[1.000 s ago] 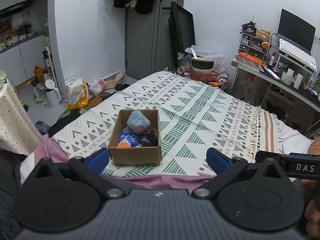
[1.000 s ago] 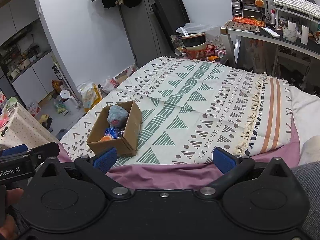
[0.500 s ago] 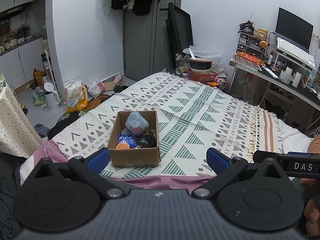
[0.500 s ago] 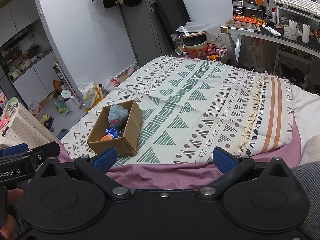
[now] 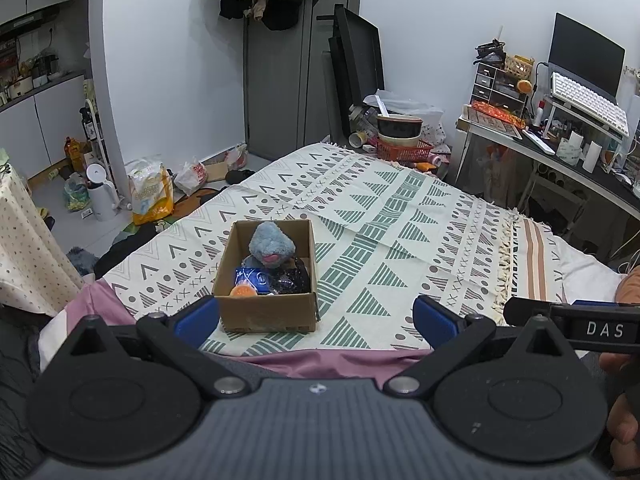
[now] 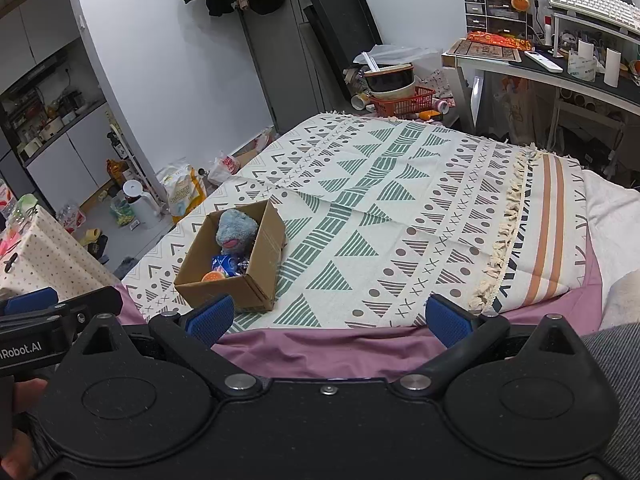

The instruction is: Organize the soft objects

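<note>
One cardboard box [image 5: 267, 312], one blue plush [image 5: 271, 244], two hand-held grippers.

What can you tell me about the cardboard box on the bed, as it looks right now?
The cardboard box is plain brown, rectangular and open-topped, sitting flat and upright on the patterned blanket near the bed's front left edge. Inside, a grey-blue plush toy rises above the rim at the far end; a blue packet, something dark and shiny and a small orange item lie nearer. Neither gripper touches it.
</note>
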{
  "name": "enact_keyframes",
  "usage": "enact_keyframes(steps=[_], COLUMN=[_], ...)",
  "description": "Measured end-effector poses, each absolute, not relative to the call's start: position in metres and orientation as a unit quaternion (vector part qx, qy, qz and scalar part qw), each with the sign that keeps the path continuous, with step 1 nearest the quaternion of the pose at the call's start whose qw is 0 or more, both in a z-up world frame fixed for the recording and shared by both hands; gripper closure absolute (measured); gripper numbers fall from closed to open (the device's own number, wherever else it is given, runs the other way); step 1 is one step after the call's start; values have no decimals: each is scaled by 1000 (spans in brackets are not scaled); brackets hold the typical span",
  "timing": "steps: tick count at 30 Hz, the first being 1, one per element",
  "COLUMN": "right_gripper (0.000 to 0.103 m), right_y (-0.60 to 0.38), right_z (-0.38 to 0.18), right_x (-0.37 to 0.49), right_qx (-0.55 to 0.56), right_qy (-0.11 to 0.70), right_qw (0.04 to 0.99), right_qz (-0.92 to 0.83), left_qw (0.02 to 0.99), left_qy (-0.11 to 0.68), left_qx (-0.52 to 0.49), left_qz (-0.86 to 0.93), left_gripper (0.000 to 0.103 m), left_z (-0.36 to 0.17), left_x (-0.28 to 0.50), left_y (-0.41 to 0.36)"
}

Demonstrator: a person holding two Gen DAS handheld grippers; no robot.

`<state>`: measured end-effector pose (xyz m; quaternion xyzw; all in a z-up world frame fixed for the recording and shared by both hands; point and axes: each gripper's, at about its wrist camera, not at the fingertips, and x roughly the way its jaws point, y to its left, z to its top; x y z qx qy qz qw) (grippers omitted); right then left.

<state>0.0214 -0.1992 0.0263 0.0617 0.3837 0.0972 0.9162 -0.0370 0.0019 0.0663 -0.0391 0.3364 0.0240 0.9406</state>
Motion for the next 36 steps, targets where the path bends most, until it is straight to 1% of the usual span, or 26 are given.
enact_keyframes(steps=[36], right_gripper=[0], right_y=[-198], right_z=[25], right_x=[25], right_qx=[54], right_qy=[384], right_qw=[917], right_qz=[92], left_qw=[938], left_qy=[340], left_qx=[-58], left_qz=[16], left_gripper=[1], left_z=[51], left_x=[-31], left_y=[3])
